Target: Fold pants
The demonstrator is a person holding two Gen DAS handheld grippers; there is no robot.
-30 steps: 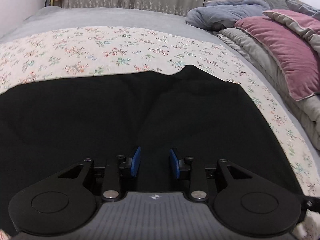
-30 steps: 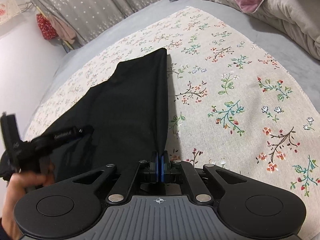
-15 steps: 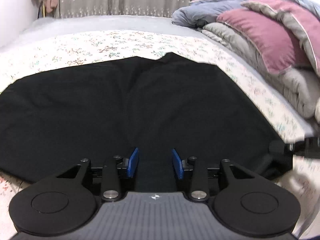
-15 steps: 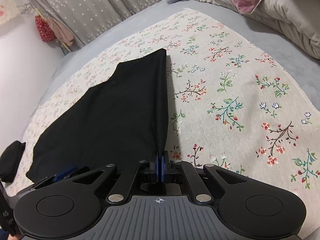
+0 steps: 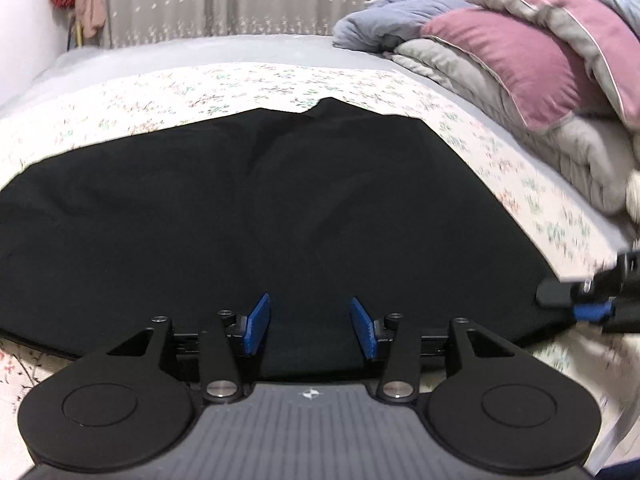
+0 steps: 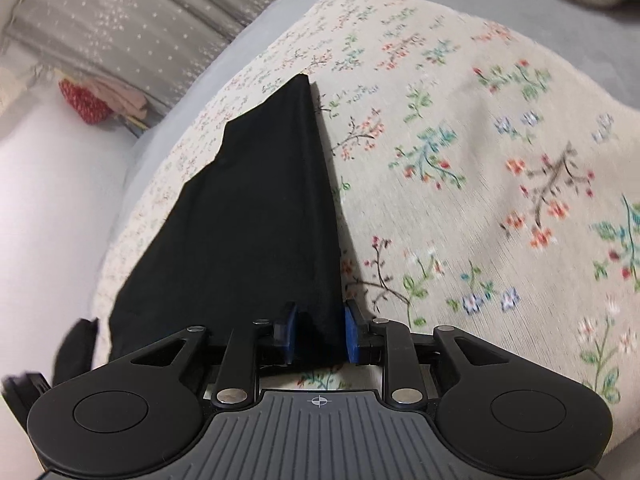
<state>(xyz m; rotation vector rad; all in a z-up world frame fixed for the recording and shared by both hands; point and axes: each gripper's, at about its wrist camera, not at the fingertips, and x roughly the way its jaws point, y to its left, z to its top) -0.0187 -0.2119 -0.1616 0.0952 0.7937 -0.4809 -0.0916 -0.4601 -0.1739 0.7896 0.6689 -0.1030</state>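
Black pants [image 5: 280,208] lie flat on the floral cloth [image 5: 160,88] on the bed. My left gripper [image 5: 308,324] is open over the near edge of the pants, with fabric between its blue pads and nothing held. In the right wrist view the pants [image 6: 256,216] stretch away to the upper left. My right gripper [image 6: 318,332] is open, its pads on either side of the pants' near corner. The right gripper also shows at the right edge of the left wrist view [image 5: 592,300].
Piled quilts and a pink pillow [image 5: 532,48] lie along the right side of the bed. A curtain [image 5: 224,0] hangs behind the bed. The floral cloth [image 6: 480,160] spreads to the right of the pants. A white wall [image 6: 48,208] is on the left.
My right gripper was shut on the pants' corner and has now opened, letting the fabric go. My left gripper stays open and has drawn back slightly over the near edge.
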